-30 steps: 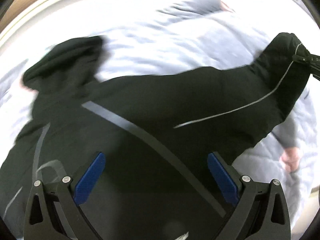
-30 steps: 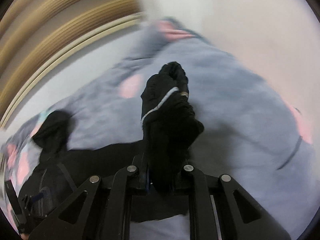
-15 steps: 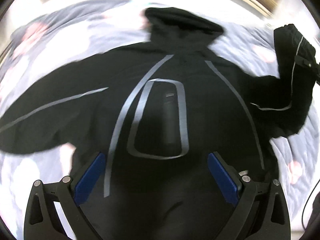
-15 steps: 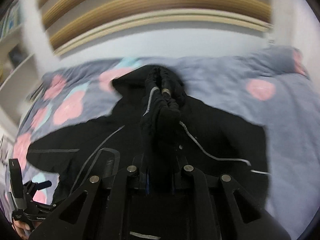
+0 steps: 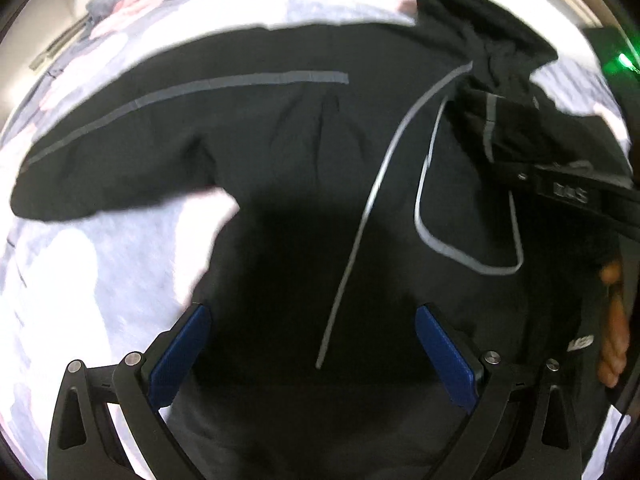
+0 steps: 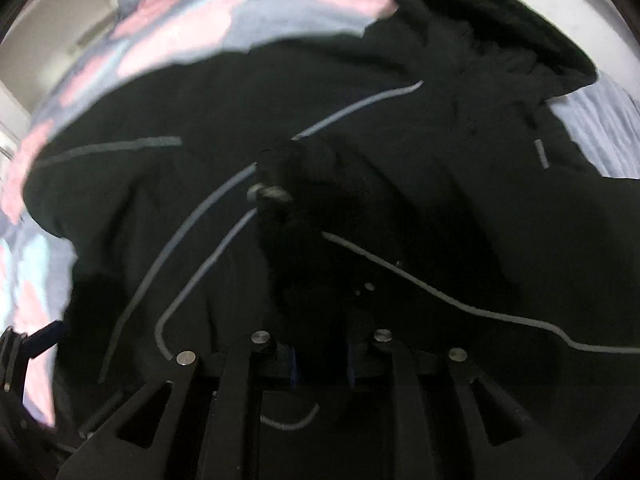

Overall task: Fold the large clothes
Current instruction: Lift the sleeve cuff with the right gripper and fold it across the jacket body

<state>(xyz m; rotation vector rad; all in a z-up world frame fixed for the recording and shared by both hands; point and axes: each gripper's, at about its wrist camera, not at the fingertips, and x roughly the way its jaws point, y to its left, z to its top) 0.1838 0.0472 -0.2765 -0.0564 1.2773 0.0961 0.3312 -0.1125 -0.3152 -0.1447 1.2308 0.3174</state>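
A large black hooded jacket (image 5: pixel 304 184) with grey reflective stripes lies spread on a bed; it also fills the right wrist view (image 6: pixel 440 184). Its left sleeve (image 5: pixel 132 148) stretches out to the left. My left gripper (image 5: pixel 312 344) is open and empty above the jacket's body. My right gripper (image 6: pixel 320 356) is shut on the bunched cuff of the right sleeve (image 6: pixel 296 216) and holds it over the jacket's chest. The hood (image 6: pixel 492 28) lies at the top right. The right gripper also shows at the right edge of the left wrist view (image 5: pixel 568 192).
The bed is covered by a grey quilt (image 6: pixel 208 16) with pink patches, also seen in the left wrist view (image 5: pixel 92 280). A pale wall (image 6: pixel 44 36) stands at the upper left. A hand (image 5: pixel 614 320) shows at the right edge.
My right gripper has carried the sleeve cuff inward and down over the jacket's chest. My left gripper has shifted left over the jacket, still open.
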